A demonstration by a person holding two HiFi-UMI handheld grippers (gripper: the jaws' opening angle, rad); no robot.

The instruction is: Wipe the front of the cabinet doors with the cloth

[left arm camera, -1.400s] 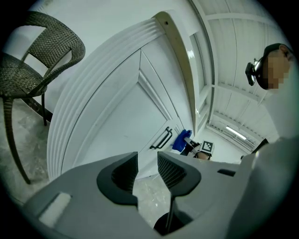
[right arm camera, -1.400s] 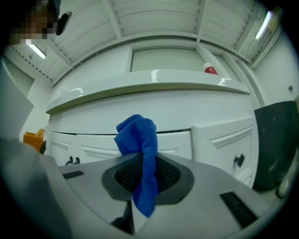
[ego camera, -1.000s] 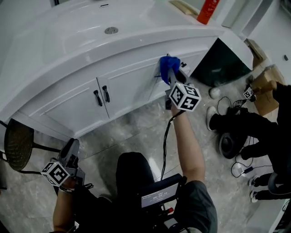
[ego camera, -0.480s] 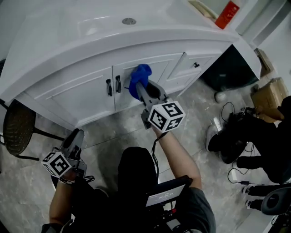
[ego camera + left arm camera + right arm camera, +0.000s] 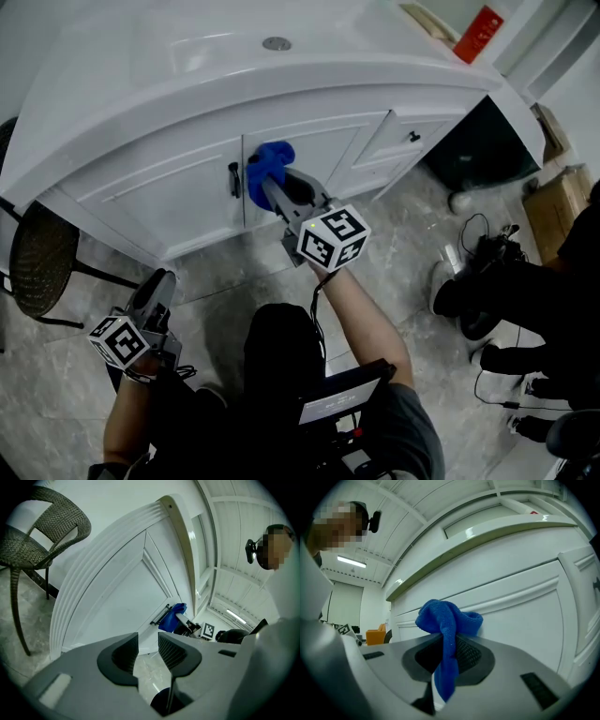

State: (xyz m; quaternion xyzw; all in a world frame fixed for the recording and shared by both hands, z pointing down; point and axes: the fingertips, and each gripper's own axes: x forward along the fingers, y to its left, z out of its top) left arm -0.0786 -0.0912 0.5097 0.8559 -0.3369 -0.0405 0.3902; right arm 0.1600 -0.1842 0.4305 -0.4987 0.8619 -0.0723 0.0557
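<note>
Currently your right gripper (image 5: 274, 187) pinches a bunched, bright blue cloth (image 5: 266, 165). The cloth's fuzzy folds press against the white cabinet door (image 5: 319, 150), just beside the black handle (image 5: 233, 180). Your left gripper (image 5: 153, 292) hangs well below that door, jaws slightly spread and holding nothing.

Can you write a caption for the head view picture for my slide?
The right hand-held gripper holds a blue cloth against the white cabinet doors, near a black handle.
</note>
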